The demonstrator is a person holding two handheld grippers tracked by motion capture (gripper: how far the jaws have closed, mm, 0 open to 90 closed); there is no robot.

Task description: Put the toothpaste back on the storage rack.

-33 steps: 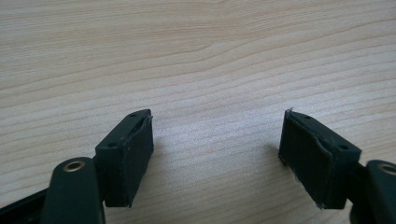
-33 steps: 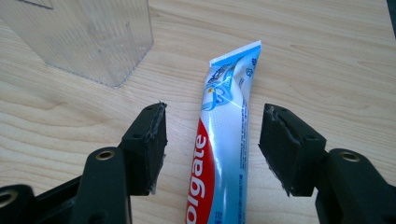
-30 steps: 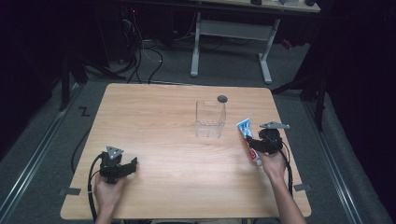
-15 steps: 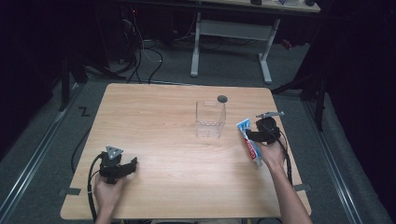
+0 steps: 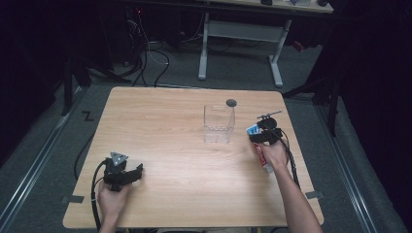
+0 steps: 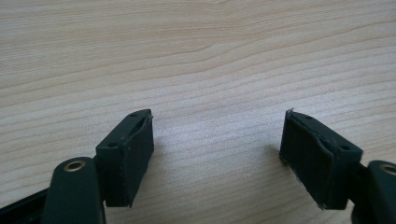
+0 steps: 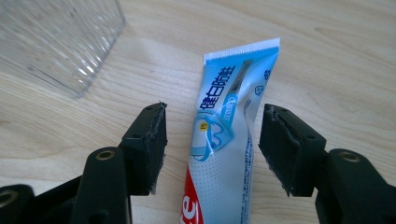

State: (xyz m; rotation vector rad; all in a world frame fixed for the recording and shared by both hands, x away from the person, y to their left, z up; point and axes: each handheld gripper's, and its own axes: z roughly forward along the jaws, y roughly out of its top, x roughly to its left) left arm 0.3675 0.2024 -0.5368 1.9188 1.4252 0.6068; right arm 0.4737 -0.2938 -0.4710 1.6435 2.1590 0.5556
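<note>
A blue, white and red toothpaste tube [image 7: 223, 140] lies flat on the wooden table [image 5: 170, 126], its crimped end pointing away from me. My right gripper [image 7: 212, 140] hangs over it, open, one jaw on each side of the tube with gaps to both. From above, that gripper [image 5: 266, 134] covers the tube's [image 5: 262, 158] far end, just right of a clear plastic box [image 5: 218, 124]. The left gripper [image 5: 127, 174] rests near the table's front left corner. Its jaws [image 6: 217, 154] stand wide open over bare wood.
A small dark round disc [image 5: 231, 102] lies behind the clear box [image 7: 51, 37]. Cables trail from both grippers off the table's front. A white-legged desk [image 5: 240, 43] stands beyond the far edge.
My right gripper has moved left and forward along the tube, toward the clear box. The left gripper has stayed where it was.
</note>
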